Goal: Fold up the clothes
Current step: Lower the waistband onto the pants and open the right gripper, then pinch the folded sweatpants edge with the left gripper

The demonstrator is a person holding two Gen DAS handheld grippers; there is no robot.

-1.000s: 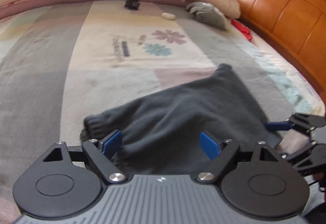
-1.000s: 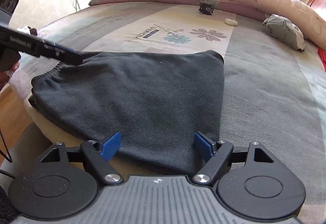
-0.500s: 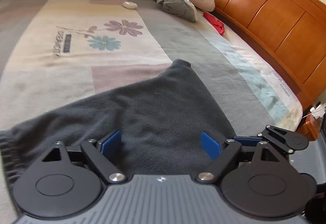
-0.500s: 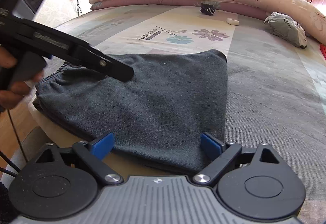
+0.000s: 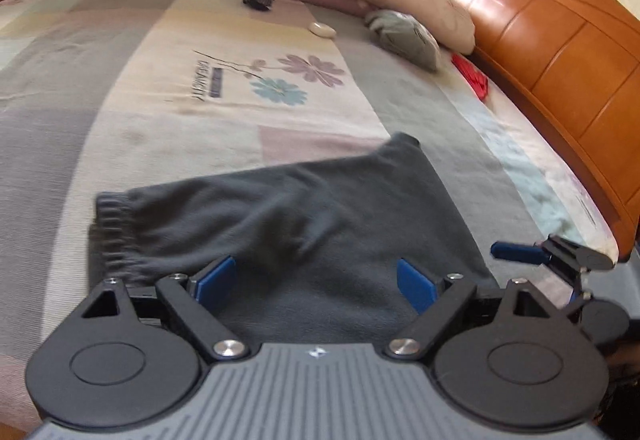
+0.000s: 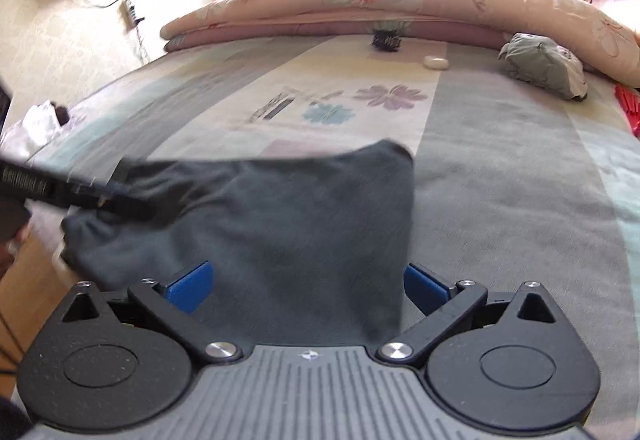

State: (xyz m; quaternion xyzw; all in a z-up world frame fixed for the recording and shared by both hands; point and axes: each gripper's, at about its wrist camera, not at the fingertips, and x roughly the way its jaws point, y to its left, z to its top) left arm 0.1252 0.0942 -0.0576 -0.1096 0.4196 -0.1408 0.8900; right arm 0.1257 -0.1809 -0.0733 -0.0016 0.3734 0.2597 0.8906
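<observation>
Spreading wide at the near edge of the dark grey garment [image 5: 320, 224], the left gripper [image 5: 316, 282] holds its blue pads apart with cloth lying between them but nothing clamped; the right gripper [image 6: 308, 286] stands the same way, pads apart astride the garment's near right corner. The garment lies flat on the patterned bedspread [image 5: 168, 128], near the bed's front edge, its gathered elastic band [image 5: 112, 232] to the left — it looks already doubled over, though I cannot tell how many layers there are. My judgement: a fold is in hand, and this would suit either gripping the near hem for a further fold or letting go after one, so no single move is called for. Motion blur smears the cloth's edges. The hem itself is hidden under both tool bodies. Beyond the garment lie a crumpled grey-green item [image 6: 544, 64], a small white object [image 6: 435, 62] and a dark comb-like thing [image 6: 386, 39] — too small to name
</observation>
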